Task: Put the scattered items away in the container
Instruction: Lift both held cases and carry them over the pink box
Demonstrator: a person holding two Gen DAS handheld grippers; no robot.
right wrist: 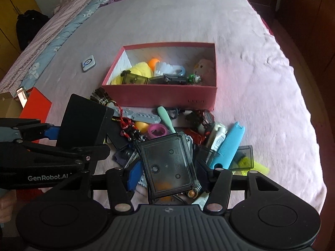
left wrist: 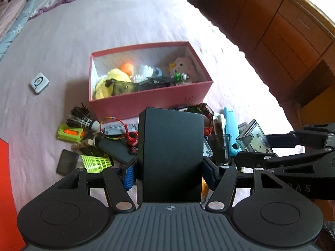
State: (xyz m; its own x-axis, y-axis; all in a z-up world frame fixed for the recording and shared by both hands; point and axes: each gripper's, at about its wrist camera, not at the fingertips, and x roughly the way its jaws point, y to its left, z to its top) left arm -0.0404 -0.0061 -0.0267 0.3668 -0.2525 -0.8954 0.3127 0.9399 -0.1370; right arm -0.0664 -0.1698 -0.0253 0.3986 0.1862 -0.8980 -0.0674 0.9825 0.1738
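Observation:
A pink open box [left wrist: 146, 102] [right wrist: 159, 98] sits on the bed and holds a yellow plush, an orange ball, a white shuttlecock, a pink plush and smoky cases. My left gripper [left wrist: 169, 171] is shut on a flat black box [left wrist: 170, 152], which also shows in the right wrist view [right wrist: 83, 121], held above the pile. My right gripper [right wrist: 167, 173] is shut on a smoky transparent case [right wrist: 167, 165], which also shows in the left wrist view [left wrist: 254, 138]. Both are held just in front of the pink box.
A pile of scattered items lies before the box: a blue case [right wrist: 228, 146], a black shuttlecock [left wrist: 81, 119], a green and orange toy [left wrist: 70, 133], a pink ring [right wrist: 157, 130], a mint stick [right wrist: 165, 117]. A white device [left wrist: 39, 83] lies left. Wooden cabinets [left wrist: 282, 31] stand right.

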